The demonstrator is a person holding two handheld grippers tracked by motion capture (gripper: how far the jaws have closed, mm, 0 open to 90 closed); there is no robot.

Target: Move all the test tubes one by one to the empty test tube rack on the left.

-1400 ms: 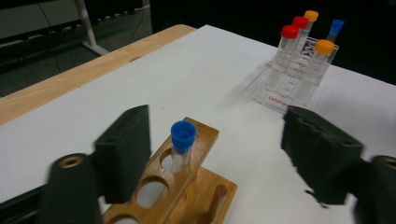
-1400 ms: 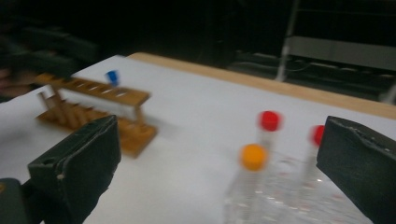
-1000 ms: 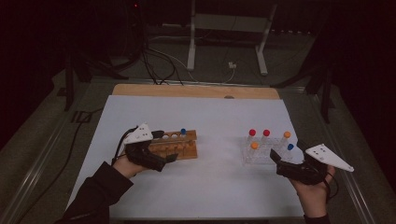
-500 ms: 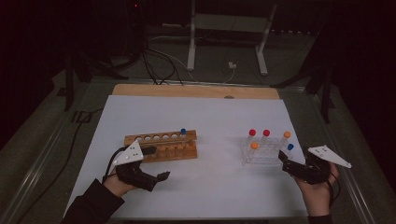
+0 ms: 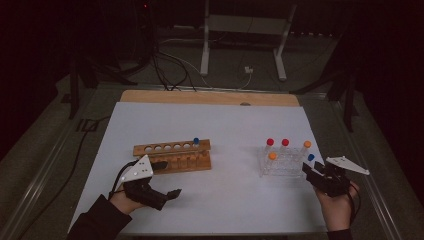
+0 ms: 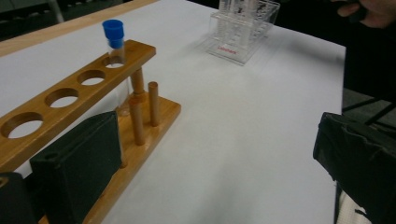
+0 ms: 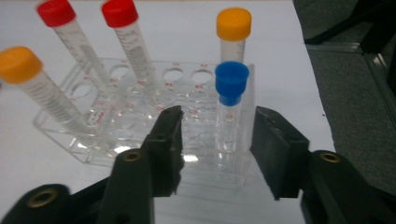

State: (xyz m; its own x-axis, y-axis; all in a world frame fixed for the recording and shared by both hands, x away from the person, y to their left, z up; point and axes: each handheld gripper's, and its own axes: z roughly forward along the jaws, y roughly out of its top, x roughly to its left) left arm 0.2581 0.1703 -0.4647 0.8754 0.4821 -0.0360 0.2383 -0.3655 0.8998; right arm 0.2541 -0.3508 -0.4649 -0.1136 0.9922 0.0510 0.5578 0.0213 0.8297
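A wooden rack [image 5: 172, 155] lies left of centre with one blue-capped tube [image 5: 196, 142] upright in its right end hole. My left gripper [image 5: 169, 179] is open just in front of the rack's left end and holds nothing. In the left gripper view one jaw sits against the wooden rack [image 6: 93, 84] and the blue-capped tube [image 6: 114, 39] stands farther off. At the right, a clear plastic rack [image 5: 282, 162] holds two red, two orange and one blue-capped tube [image 7: 230, 93]. My right gripper [image 7: 219, 123] is open, its jaws on either side of that blue-capped tube, just short of it.
White paper [image 5: 225, 125] covers the table, with a wooden strip [image 5: 210, 97] along its far edge. Cables and metal stand legs [image 5: 240, 45] lie on the floor beyond. Open sheet stretches between the two racks.
My left gripper has drawn back from the wooden rack toward the near edge. The right gripper has barely shifted beside the clear rack.
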